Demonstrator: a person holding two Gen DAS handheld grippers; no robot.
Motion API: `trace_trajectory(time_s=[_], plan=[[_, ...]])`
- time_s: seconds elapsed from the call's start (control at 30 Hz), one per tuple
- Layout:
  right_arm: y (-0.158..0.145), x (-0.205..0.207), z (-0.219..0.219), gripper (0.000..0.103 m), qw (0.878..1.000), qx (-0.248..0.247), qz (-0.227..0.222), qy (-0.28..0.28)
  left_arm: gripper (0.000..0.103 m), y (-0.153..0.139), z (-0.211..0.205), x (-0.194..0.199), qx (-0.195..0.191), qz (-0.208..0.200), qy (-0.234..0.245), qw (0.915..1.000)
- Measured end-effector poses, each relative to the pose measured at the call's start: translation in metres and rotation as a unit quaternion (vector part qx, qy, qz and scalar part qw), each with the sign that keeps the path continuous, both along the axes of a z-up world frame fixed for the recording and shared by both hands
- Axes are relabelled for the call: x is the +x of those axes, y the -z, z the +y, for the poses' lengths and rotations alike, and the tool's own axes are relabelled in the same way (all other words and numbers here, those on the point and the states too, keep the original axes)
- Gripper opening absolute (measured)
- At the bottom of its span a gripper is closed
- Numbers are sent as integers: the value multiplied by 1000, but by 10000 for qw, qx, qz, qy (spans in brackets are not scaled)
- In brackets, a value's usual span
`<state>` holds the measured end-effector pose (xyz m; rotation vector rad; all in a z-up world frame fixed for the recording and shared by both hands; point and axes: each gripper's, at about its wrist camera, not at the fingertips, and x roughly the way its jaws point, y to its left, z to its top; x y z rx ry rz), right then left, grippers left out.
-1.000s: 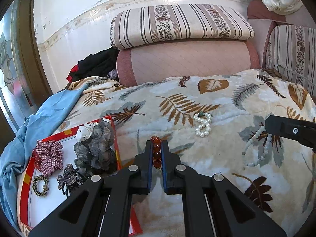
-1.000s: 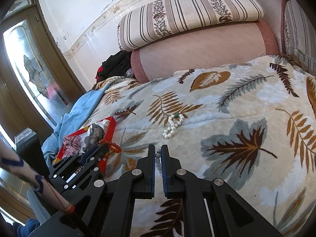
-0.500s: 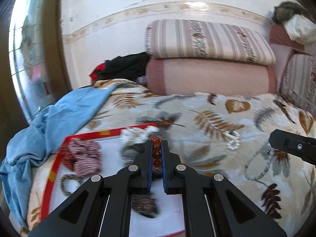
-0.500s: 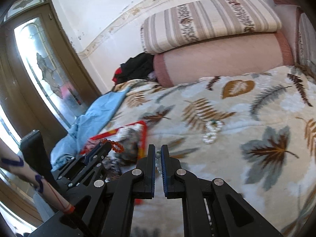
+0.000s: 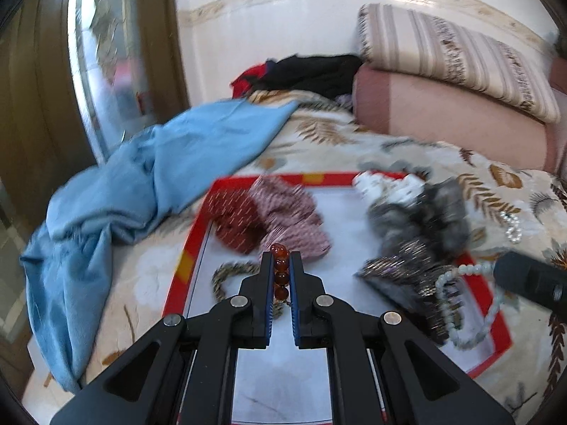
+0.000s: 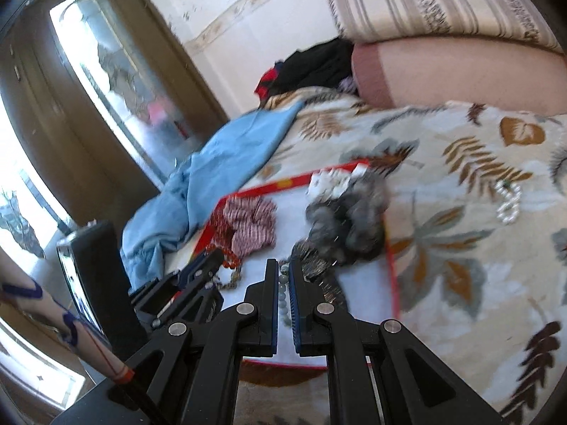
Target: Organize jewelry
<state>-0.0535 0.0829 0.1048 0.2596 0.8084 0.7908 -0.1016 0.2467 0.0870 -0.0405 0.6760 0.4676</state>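
My left gripper [image 5: 281, 260] is shut on a red-amber bead bracelet [image 5: 281, 272] and holds it above the red-rimmed white tray [image 5: 184, 265]. My right gripper [image 6: 282, 269] is shut on a pale green bead necklace [image 6: 282, 292], also over the tray [image 6: 391, 283]. In the left wrist view the necklace [image 5: 450, 304] hangs in a loop from the right gripper's tip [image 5: 503, 272] at the tray's right side. In the right wrist view the left gripper [image 6: 212, 260] is low left with the amber beads [image 6: 230, 260].
On the tray lie a red-and-white scrunchie [image 5: 283, 219], a grey scrunchie [image 5: 418, 219], a glittery hair clip [image 5: 407, 272] and a braided ring [image 5: 226, 276]. A white pearl bracelet [image 6: 508, 202] lies on the leaf-print blanket to the right. Blue cloth [image 5: 141, 184] is left.
Both grippers have swung left, from over the blanket to over the tray, carrying their beads. The pearl bracelet stays on the blanket, now far right.
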Motion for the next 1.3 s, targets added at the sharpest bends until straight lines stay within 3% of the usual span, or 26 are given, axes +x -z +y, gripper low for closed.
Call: trace_trajectory(time_s=[0.3, 0.7, 0.83, 0.9, 1.03, 1.1, 1.2, 1.3], plan=[[40, 1, 9, 7, 9983, -439, 373, -23, 8, 24, 8, 9, -517, 377, -78, 9979], [56, -6, -6, 9, 9969, -492, 611, -36, 8, 28, -3, 9, -228, 404, -109, 9989], [51, -11, -14, 13, 9972, -499, 565, 15, 21, 29, -7, 8, -179, 388, -93, 9990], [49, -14, -18, 22, 9973, -467, 572, 37, 22, 28, -10, 6, -124, 360, -87, 9992], [44, -21, -26, 24, 9977, -450, 508, 68, 27, 23, -15, 1, -28, 255, -73, 9996], [40, -27, -30, 27, 9979, -441, 475, 79, 34, 19, -18, -4, 57, 169, -94, 9998], [33, -35, -35, 35, 9983, -455, 353, 101, 37, 7, -24, -13, 180, -54, -125, 9997], [25, -45, -41, 35, 9986, -471, 231, 120, 39, -3, -30, -21, 313, -231, -148, 9991]])
